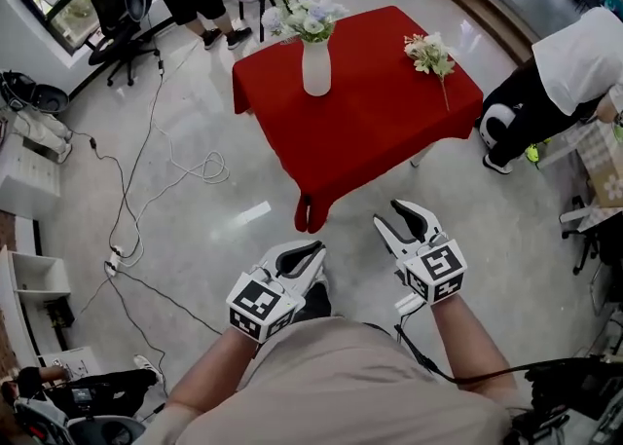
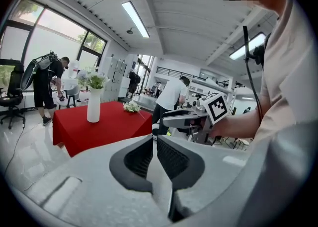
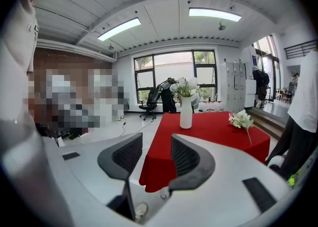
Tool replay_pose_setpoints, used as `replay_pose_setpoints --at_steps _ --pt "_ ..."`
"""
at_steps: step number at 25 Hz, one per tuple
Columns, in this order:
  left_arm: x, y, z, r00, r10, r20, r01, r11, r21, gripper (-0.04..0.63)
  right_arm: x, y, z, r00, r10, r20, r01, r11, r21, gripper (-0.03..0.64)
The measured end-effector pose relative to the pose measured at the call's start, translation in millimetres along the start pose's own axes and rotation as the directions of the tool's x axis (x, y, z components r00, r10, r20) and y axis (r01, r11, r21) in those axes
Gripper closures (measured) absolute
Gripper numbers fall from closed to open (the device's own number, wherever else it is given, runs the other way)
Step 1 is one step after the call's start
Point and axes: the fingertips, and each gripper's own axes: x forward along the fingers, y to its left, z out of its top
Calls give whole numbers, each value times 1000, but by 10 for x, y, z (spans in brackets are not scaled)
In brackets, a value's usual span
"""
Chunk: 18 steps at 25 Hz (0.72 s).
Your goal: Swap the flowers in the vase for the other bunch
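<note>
Left gripper clenched on nothing, right gripper released and empty, both well short of the red table. Yank those stems sideways and that slim white vase could topple. The vase, at twelve o'clock, holds the pale flowers; the other bunch lies loose at one o'clock.

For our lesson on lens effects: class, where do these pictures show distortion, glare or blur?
Head view: sharp, bright reflection on the floor. Left gripper view: fisheye bending, dark corners, mosaic patch at top. Right gripper view: ceiling lights bowed, mosaic patch at left.
</note>
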Motion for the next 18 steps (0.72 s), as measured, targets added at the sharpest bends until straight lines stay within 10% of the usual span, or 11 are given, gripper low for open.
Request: replay_pose_setpoints --at_steps 10,18 --pt "418 1009 560 999 -42 25 41 998 43 586 1274 -741 896 998 -44 40 46 997 -64 390" --pt "711 1459 836 994 79 71 -78 997 -8 586 2134 -1325 1299 998 31 63 -26 997 -77 316"
